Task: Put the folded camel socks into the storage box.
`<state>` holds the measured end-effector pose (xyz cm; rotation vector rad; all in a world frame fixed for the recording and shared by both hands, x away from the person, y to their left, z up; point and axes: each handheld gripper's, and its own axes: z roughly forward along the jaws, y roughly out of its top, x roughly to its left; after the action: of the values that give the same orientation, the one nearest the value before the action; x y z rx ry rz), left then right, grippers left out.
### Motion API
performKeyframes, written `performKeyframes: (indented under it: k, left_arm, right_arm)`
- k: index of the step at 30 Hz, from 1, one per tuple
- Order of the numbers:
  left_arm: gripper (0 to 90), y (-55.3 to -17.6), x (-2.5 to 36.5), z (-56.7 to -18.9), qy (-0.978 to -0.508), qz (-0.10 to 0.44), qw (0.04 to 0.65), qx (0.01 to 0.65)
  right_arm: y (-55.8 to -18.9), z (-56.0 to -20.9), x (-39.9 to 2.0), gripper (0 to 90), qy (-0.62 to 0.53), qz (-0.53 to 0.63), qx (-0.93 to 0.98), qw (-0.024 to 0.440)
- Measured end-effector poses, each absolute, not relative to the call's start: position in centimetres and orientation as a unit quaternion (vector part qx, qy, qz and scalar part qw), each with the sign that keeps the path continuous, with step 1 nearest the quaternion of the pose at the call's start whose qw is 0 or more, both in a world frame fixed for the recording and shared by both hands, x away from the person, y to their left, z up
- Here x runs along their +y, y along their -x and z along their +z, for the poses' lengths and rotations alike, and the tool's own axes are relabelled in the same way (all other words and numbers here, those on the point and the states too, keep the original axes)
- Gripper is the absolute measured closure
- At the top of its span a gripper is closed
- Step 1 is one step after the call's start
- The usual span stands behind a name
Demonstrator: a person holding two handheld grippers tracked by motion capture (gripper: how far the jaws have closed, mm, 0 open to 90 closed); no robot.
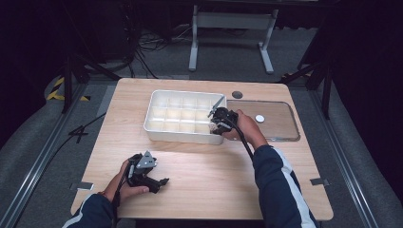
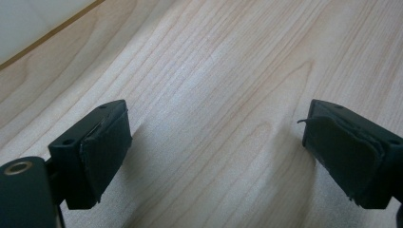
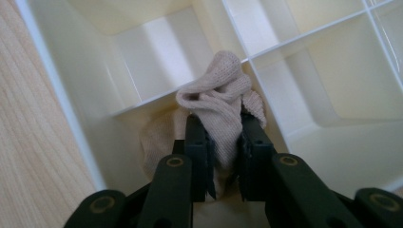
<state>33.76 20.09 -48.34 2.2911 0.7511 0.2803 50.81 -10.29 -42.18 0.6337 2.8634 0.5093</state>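
A white divided organiser box [image 1: 154, 127] stands at the middle back of the wooden table. My right gripper [image 1: 217, 122] hangs over its near right corner, shut on a beige knitted sock [image 3: 219, 102]. The sock bunches up above the jaws and its lower part sags into a corner compartment of the organiser box [image 3: 81, 137]. My left gripper [image 1: 160, 183] rests low over bare wood near the table's front left, its pads [image 2: 107, 147] far apart with nothing between them.
A clear flat lid [image 1: 280, 124] with a white knob [image 1: 259, 118] lies right of the box. A round dark grommet [image 1: 237, 94] sits in the table [image 1: 204, 166] behind it. Cables and a desk frame [image 1: 232, 21] stand on the floor beyond.
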Motion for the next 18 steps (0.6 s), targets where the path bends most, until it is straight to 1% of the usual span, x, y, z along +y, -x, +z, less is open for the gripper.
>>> performKeyframes:
  k: [18]
  left_arm:
    - [9.2, -33.77, 20.10, -48.34, -0.884, 0.108, 0.350, 0.290]
  right_arm:
    - [-51.05, -42.08, -10.51, 75.6, -0.207, 0.177, 0.959, 0.079]
